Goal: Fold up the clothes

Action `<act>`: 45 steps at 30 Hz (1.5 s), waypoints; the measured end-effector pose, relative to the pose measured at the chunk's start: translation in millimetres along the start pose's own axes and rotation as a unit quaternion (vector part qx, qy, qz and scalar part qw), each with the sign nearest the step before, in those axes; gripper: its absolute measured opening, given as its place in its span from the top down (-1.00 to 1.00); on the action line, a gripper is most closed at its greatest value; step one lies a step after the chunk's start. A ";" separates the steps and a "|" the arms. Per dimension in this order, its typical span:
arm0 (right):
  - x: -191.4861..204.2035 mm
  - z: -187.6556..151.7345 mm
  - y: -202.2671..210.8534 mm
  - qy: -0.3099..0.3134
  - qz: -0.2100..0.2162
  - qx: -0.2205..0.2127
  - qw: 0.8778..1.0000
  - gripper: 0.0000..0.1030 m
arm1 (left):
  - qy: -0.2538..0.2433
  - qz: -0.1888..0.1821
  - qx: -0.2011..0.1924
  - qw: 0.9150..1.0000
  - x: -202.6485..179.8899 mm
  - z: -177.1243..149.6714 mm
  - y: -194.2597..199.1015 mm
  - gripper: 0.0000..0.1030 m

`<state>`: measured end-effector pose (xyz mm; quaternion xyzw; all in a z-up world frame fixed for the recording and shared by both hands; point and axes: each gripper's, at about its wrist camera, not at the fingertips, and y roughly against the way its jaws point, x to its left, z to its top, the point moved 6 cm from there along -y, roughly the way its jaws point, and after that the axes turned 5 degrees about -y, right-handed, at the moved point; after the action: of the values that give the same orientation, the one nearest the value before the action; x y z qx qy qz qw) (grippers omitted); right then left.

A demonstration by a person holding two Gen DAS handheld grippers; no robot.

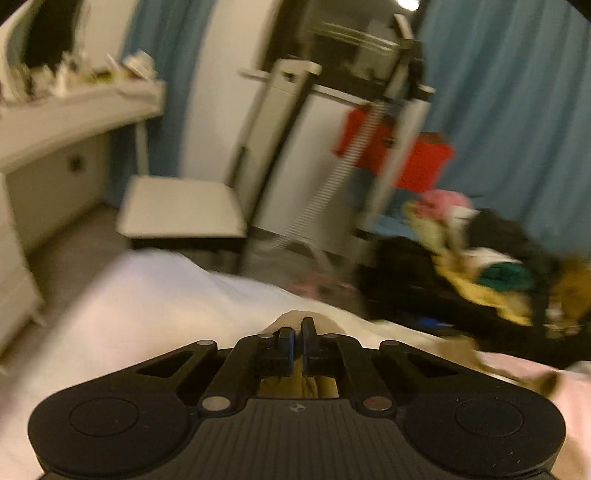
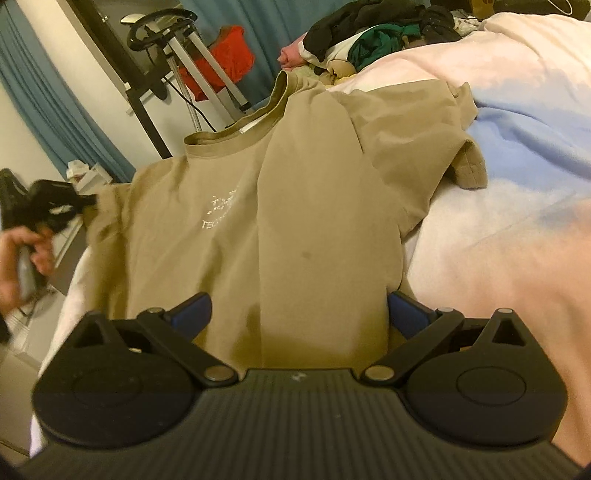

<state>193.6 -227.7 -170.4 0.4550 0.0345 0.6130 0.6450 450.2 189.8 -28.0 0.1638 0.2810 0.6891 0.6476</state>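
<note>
Tan short-sleeved cotton T-shirt (image 2: 295,192), white chest print up, spread on pale pink bed cover (image 2: 498,229); one side folded inward, collar toward far bed edge.

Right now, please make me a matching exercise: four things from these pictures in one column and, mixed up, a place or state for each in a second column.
Things:
1. beige cotton T-shirt
2. left gripper
3. right gripper
4. heap of mixed dark and coloured clothes

Places or states:
A. jaws wide apart over the hem
B. piled at the far end of the bed
C. jaws shut on beige cloth
D. spread on the pale pink bed cover, one side folded over

Pairs: 1-D, 2-C, 3-A, 4-B
</note>
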 end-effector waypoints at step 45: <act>4.4 -2.4 3.5 0.002 0.001 0.006 1.000 -1.00 | 0.220 -0.020 0.069 0.973 84.9 -136.2 59.0 0.99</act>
<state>190.6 -223.4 -167.4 0.4578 0.0390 0.6147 0.6411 313.6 249.3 -111.8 0.0469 0.4667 0.6743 0.5704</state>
